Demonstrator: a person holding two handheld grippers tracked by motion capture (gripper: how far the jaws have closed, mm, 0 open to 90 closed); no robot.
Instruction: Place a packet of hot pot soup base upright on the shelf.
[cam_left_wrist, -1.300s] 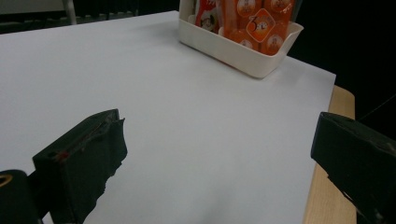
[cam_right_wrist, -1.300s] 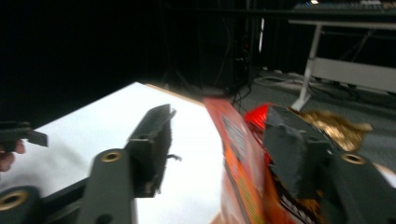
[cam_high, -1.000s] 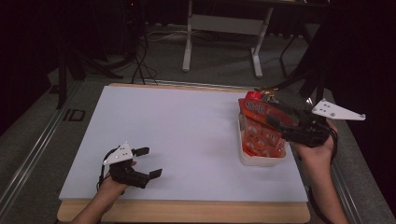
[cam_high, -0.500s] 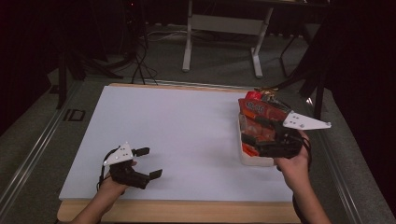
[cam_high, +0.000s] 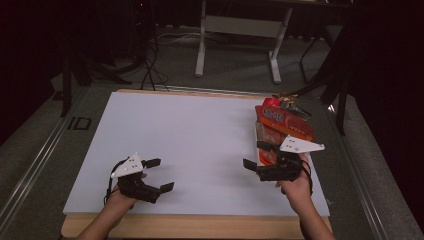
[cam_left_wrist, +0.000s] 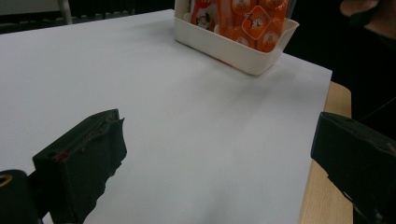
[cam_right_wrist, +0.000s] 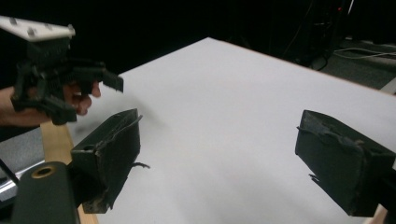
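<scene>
Snack packets (cam_high: 280, 122), several in orange and red, stand packed in one cream bin (cam_left_wrist: 233, 46) at the white surface's (cam_high: 200, 145) three o'clock edge, while two tools, left tool (cam_high: 157, 175) and right tool (cam_high: 252, 155), gape wide, holding nothing.

White table (cam_high: 200, 135), left gripper (cam_high: 162, 175) near front edge, right gripper (cam_high: 254, 156) jaws apart beside snack tray (cam_high: 261, 131)

We see a matt white sheet (cam_high: 200, 145), smooth like paper or board, lying on a pale wooden table (cam_high: 200, 226). The tub (cam_left_wrist: 233, 44) looks like cream plastic with a soft sheen, and the orange packets (cam_left_wrist: 254, 21) in it are glossy. The black gripper pads (cam_right_wrist: 343, 161) look matt, rough, frayed at the edges.
</scene>
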